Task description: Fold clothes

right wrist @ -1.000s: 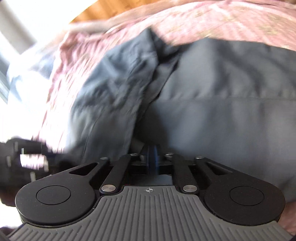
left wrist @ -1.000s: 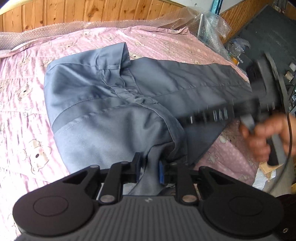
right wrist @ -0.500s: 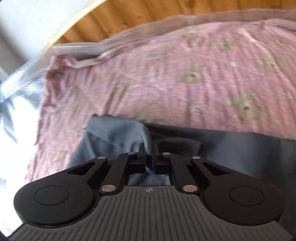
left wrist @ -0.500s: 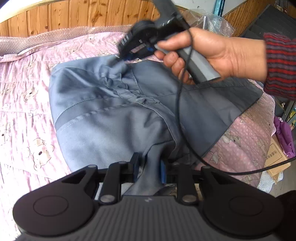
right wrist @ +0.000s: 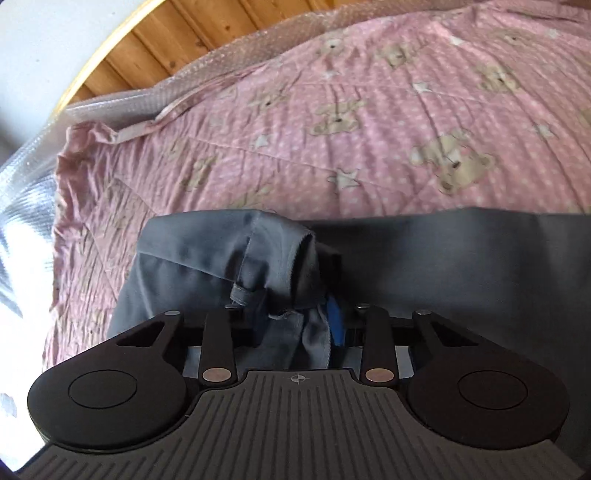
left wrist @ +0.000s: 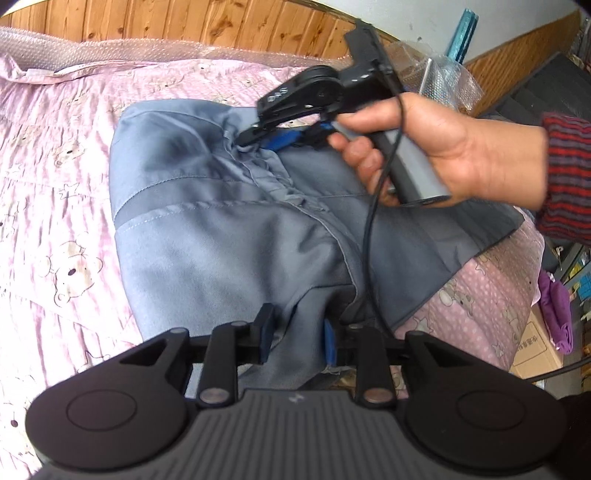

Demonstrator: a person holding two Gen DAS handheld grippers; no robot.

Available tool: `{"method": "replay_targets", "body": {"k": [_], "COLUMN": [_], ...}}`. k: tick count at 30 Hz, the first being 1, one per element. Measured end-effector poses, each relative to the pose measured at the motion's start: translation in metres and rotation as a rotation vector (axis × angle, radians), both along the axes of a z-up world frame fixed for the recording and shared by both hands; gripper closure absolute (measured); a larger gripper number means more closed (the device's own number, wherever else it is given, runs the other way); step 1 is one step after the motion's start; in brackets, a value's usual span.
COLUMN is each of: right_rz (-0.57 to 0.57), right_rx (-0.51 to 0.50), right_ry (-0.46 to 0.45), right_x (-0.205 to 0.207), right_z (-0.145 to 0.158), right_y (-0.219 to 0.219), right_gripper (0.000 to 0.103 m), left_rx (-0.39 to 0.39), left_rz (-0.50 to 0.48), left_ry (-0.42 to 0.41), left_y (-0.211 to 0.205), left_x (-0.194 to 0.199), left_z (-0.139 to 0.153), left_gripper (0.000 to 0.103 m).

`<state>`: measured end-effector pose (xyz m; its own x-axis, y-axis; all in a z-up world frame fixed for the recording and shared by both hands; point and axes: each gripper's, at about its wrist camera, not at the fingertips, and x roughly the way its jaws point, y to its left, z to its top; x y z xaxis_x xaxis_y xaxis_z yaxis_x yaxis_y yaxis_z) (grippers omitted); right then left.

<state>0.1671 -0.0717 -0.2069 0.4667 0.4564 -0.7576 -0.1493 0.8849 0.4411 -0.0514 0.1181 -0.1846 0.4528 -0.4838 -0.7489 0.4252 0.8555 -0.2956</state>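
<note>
A grey garment (left wrist: 221, 236) with a darker grey panel lies on a pink bear-print quilt (left wrist: 55, 192). My left gripper (left wrist: 297, 338) is open at the garment's near edge, with a fold of cloth lying loose between its jaws. My right gripper (left wrist: 258, 138), held in a hand, sits at the garment's far edge by a bunched seam. In the right wrist view the right gripper (right wrist: 291, 321) is open, with bunched grey cloth (right wrist: 236, 258) lying between its jaws on the quilt (right wrist: 369, 122).
A wooden headboard (left wrist: 184, 33) and bubble wrap (left wrist: 92, 48) run along the bed's far side. A cardboard box (left wrist: 535, 347) and purple cloth (left wrist: 554, 306) lie beyond the bed's right edge. The right gripper's black cable (left wrist: 373, 236) hangs across the garment.
Both grippers have opened, letting go of the cloth they pinched. The right gripper swung from the garment's right side to its far edge and then lowered slightly.
</note>
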Motion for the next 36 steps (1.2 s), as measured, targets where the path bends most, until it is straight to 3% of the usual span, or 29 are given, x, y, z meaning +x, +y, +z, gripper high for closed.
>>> {"method": "replay_targets", "body": {"k": [5,8,10,12,15,17,25,27,29,31,33,35,36], "right_rz": [0.114,0.087,0.07,0.058,0.043,0.106,0.349,0.349,0.337,0.332,0.371,0.368,0.358], "right_rx": [-0.023,-0.054,-0.062,-0.092,-0.161,-0.14,-0.066,-0.119,-0.145,-0.167,-0.224,-0.221,-0.21], "right_ry": [0.004,0.004,-0.003,-0.044,-0.119,-0.123,-0.132,-0.12,-0.117,-0.122,-0.14,-0.132,-0.127], "right_x": [0.031,0.028,0.021,0.01,-0.01,-0.041,-0.166,-0.188,-0.206,-0.221,-0.225,-0.224,-0.223], "right_z": [-0.003,-0.002,-0.002,0.013,0.043,0.05,0.072,0.05,0.034,0.024,0.026,0.036,0.043], "right_y": [0.034,0.023,0.011,-0.002,-0.018,-0.009,0.025,0.035,0.037,0.037,0.043,0.039,0.035], "right_gripper": [0.087,0.087,0.08,0.06,0.058,0.058,0.06,0.06,0.057,0.054,0.054,0.054,0.056], "left_rx": [0.006,0.015,-0.039,-0.092,-0.172,-0.223,0.049,0.123,0.196,0.277,0.284,0.258,0.208], "left_rz": [-0.001,-0.025,-0.01,0.005,0.027,0.082,0.145,0.157,0.169,0.164,0.171,0.177,0.179], "left_ry": [-0.007,-0.023,-0.037,-0.051,-0.072,-0.099,-0.068,-0.058,-0.048,-0.043,-0.044,-0.042,-0.037], "left_y": [-0.008,-0.009,0.007,0.022,0.046,0.066,0.043,0.036,0.029,0.024,0.026,0.031,0.035], "left_x": [0.003,0.002,0.004,0.006,0.008,0.02,0.155,0.19,0.224,0.235,0.232,0.225,0.215], "left_z": [-0.002,0.006,0.022,0.038,0.062,0.077,0.022,0.007,-0.008,-0.022,-0.021,-0.01,0.006], "left_gripper": [0.073,0.073,0.073,0.073,0.069,0.053,0.052,0.052,0.046,0.037,0.036,0.051,0.052]}}
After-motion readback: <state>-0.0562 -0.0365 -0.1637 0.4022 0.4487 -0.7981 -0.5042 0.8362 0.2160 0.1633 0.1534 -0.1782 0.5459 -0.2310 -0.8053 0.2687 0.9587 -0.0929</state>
